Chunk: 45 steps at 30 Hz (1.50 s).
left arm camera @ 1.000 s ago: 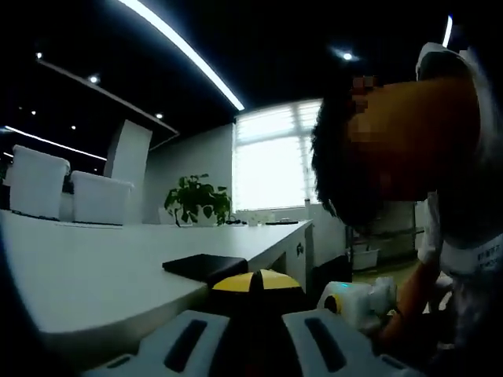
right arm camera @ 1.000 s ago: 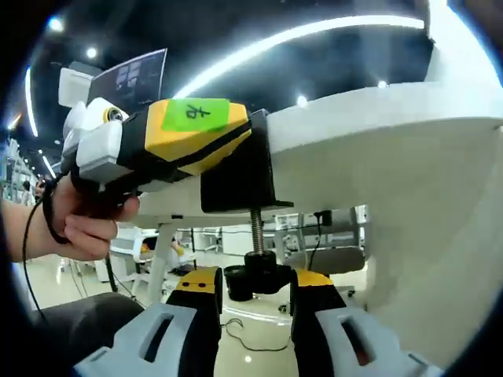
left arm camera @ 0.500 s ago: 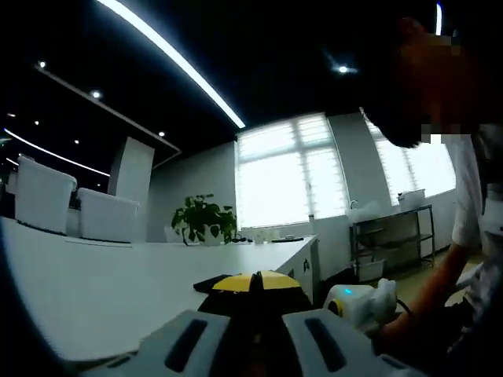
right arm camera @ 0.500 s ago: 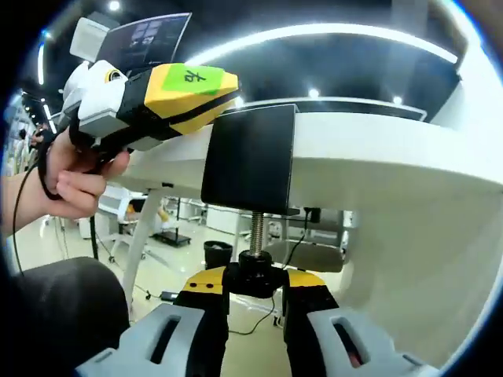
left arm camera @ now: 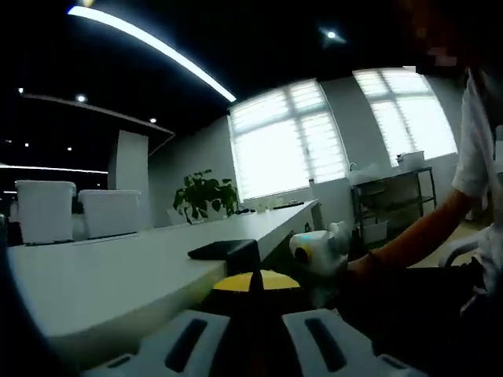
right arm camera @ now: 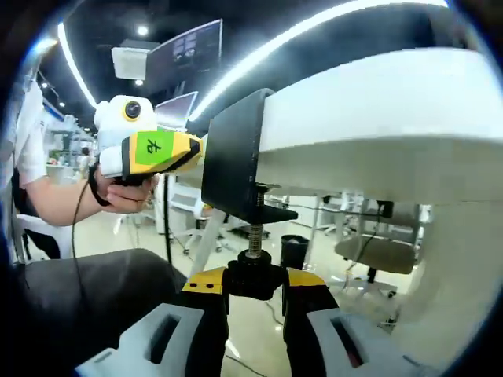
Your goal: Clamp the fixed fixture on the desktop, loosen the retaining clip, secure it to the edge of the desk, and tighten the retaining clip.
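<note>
Right gripper view: a black clamp (right arm camera: 236, 157) is seen seated on the edge of a white desk (right arm camera: 377, 118), its flat back plate upright against the desk's side and its lower arm reaching under the desktop. A threaded screw (right arm camera: 255, 236) hangs down from that arm to a black knob (right arm camera: 255, 279). The right gripper (right arm camera: 255, 292) is closed on the knob, with a yellow-and-black jaw pressed against each side of it. The left gripper (right arm camera: 153, 149), yellow and white with a green label, is held by a hand (right arm camera: 130, 192) just beside the clamp's back plate; whether it touches the plate cannot be told.

In the left gripper view, the clamp's top plate (left arm camera: 224, 250) is seen lying flat on the desk (left arm camera: 102, 271) at its near edge. The left gripper (left arm camera: 253, 281) is shown with its yellow tips brought together just below that plate. A potted plant (left arm camera: 206, 200) stands far along the desk before bright windows (left arm camera: 287, 137).
</note>
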Each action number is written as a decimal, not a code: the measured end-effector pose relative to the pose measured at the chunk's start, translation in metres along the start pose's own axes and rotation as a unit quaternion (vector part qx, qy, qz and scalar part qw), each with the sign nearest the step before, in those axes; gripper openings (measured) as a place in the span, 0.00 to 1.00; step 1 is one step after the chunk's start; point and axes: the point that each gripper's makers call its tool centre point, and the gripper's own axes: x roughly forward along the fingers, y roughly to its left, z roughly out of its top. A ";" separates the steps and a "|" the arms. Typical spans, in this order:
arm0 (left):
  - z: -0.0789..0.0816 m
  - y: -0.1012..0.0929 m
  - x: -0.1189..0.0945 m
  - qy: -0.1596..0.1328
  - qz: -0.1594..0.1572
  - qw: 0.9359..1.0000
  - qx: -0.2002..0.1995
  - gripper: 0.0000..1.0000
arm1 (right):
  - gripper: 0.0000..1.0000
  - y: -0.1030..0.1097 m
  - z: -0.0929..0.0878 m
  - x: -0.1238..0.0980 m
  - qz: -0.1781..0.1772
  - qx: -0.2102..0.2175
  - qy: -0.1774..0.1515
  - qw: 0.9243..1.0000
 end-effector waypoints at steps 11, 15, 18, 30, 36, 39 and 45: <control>0.000 0.005 0.008 -0.006 -0.004 0.999 -0.032 0.03 | 0.25 0.000 -0.001 0.000 0.008 -0.030 0.000 1.000; 0.002 0.004 0.012 -0.005 -0.006 0.999 -0.038 0.03 | 0.28 -0.004 -0.003 -0.005 -0.066 0.016 -0.022 0.997; 0.003 0.002 0.014 -0.006 -0.006 0.999 -0.038 0.03 | 0.41 -0.011 0.000 -0.016 -0.146 0.078 -0.072 0.984; 0.003 0.001 0.013 -0.015 -0.003 1.000 -0.026 0.03 | 0.40 0.013 0.017 -0.061 -0.442 -0.007 -0.082 0.893; 0.003 0.001 0.013 -0.013 -0.001 1.000 -0.016 0.03 | 0.40 0.017 0.025 -0.021 -0.440 -0.043 -0.067 0.895; 0.003 0.002 0.012 -0.012 0.004 1.000 -0.008 0.03 | 0.40 0.006 0.020 -0.017 -0.462 -0.040 -0.053 0.884; 0.003 0.004 0.010 -0.016 0.000 1.000 -0.018 0.03 | 0.25 -0.011 0.018 -0.032 -0.487 -0.052 -0.037 0.871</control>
